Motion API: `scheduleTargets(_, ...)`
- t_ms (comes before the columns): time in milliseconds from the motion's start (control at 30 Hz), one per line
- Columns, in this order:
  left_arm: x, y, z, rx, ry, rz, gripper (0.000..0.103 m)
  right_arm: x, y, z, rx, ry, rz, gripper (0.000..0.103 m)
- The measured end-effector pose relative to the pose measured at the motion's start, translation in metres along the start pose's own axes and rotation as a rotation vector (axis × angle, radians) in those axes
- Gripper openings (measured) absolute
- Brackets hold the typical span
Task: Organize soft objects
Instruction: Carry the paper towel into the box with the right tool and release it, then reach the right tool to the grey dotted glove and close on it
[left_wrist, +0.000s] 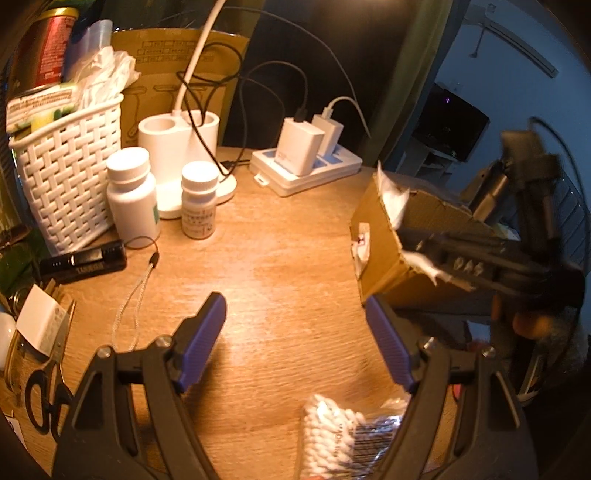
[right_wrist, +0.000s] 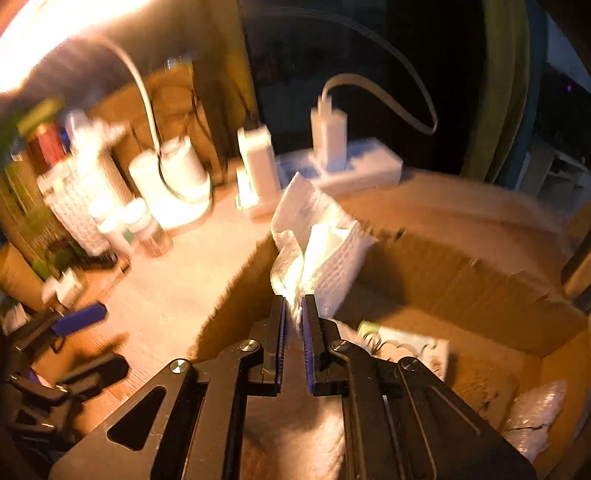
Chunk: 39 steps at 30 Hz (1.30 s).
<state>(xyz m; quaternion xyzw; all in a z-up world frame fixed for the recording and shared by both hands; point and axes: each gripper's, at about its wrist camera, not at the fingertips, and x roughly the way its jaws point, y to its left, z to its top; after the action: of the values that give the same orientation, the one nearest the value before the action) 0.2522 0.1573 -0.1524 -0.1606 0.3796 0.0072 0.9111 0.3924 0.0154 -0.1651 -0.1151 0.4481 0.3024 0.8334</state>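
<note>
My right gripper (right_wrist: 293, 304) is shut on a white paper towel (right_wrist: 317, 243) and holds it over the open cardboard box (right_wrist: 480, 295). In the left wrist view the box (left_wrist: 384, 236) stands at the right of the wooden table, with the towel (left_wrist: 395, 199) and the right gripper (left_wrist: 461, 258) above it. My left gripper (left_wrist: 295, 314) is open and empty above the table. A bag of cotton swabs (left_wrist: 332, 432) lies just below it. Inside the box lie a white packet (right_wrist: 406, 350) and bubble wrap (right_wrist: 535, 417).
A white woven basket (left_wrist: 62, 177) with crumpled tissue, two white pill bottles (left_wrist: 133, 192), a lamp base (left_wrist: 181, 147) and a power strip with chargers (left_wrist: 306, 166) stand at the back. Scissors (left_wrist: 48, 387) and a black flashlight (left_wrist: 85, 258) lie at the left.
</note>
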Motion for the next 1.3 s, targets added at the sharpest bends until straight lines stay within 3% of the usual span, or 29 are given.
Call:
scheduleTargets(133, 0.003, 0.0, -0.001, 0.0, 0.007, 0.0, 0.079, 0.009, 0.001, -0.003, 0.008, 0.039, 0.008, 0.011)
scheduleTargets(267, 0.001, 0.0, -0.001, 0.002, 0.004, 0.0, 0.079, 0.01, -0.004, -0.003, 0.036, 0.052, 0.008, 0.02)
scheduleTargets(333, 0.002, 0.0, 0.0, 0.003, 0.002, 0.001, 0.079, 0.003, -0.006, -0.002, 0.045, 0.03, 0.011, 0.031)
scheduleTargets(400, 0.002, 0.0, 0.001, 0.004, -0.003, 0.005, 0.079, -0.008, -0.007, 0.001, 0.049, -0.005, 0.014, 0.052)
scheduleTargets(600, -0.002, -0.002, 0.001, 0.006, -0.014, 0.009, 0.079, -0.044, -0.015, 0.002, 0.065, -0.09, -0.016, 0.053)
scheduleTargets(933, -0.011, -0.01, 0.001, 0.022, -0.033, 0.02, 0.079, -0.07, -0.022, -0.021, 0.079, -0.109, -0.031, 0.053)
scheduleTargets(1300, -0.028, -0.037, -0.004, 0.048, -0.058, 0.017, 0.08, -0.095, 0.001, -0.047, -0.006, -0.135, -0.011, 0.053)
